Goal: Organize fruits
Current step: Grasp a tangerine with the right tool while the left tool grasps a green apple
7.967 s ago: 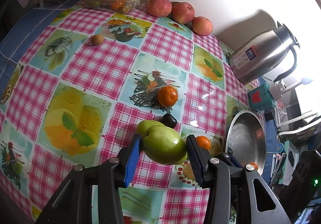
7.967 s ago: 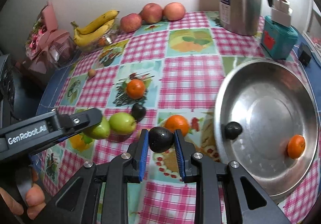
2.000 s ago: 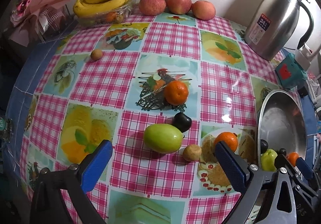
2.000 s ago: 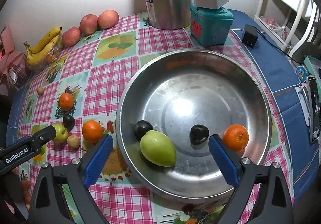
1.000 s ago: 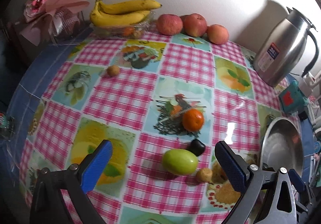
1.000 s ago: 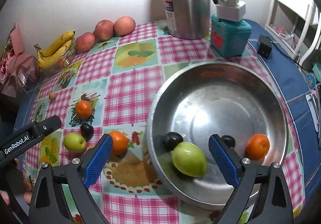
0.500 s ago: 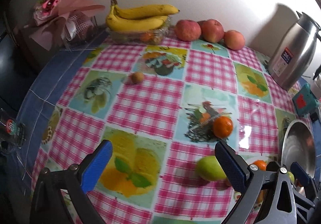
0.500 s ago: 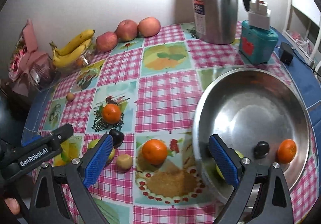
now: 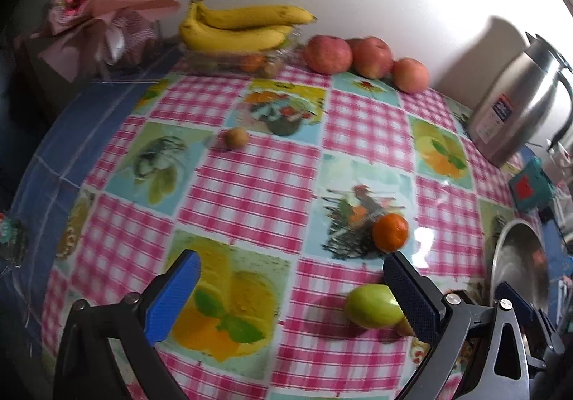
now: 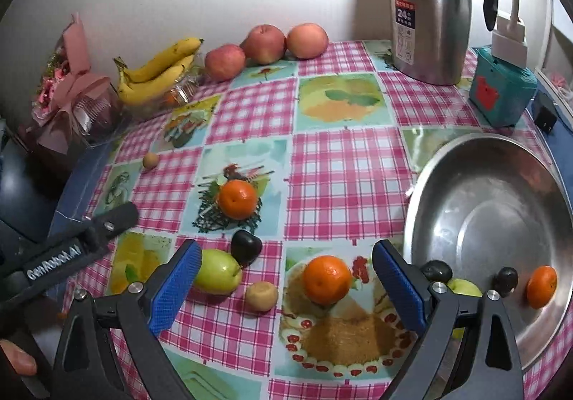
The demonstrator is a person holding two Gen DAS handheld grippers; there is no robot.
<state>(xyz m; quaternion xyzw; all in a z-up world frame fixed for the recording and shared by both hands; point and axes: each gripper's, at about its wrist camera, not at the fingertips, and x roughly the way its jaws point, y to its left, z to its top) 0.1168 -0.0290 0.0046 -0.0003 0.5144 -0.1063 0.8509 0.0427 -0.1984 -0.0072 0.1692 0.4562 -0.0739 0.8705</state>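
My right gripper (image 10: 284,287) hangs open over the front of the table, with an orange (image 10: 326,279) between its fingers and untouched. Left of that orange lie a small tan fruit (image 10: 261,295), a green apple (image 10: 217,271) and a dark plum (image 10: 245,246). Another orange (image 10: 237,199) sits farther back. The steel bowl (image 10: 476,185) at right holds an orange (image 10: 542,286), two dark plums and a green apple (image 10: 463,287). My left gripper (image 9: 292,292) is open over the left of the table, with the green apple (image 9: 372,305) behind its right finger.
Bananas (image 10: 157,72) on a clear tray and three red apples (image 10: 265,42) line the back wall. A steel thermos (image 10: 429,9) and a teal box (image 10: 501,92) stand at back right. A small tan fruit (image 10: 150,160) lies at left, near a pink bouquet (image 10: 68,92).
Both grippers have swung left, away from the bowl, and stayed open. The bowl has slid toward the right edge of both views; the loose fruit on the cloth lies closer before the right gripper.
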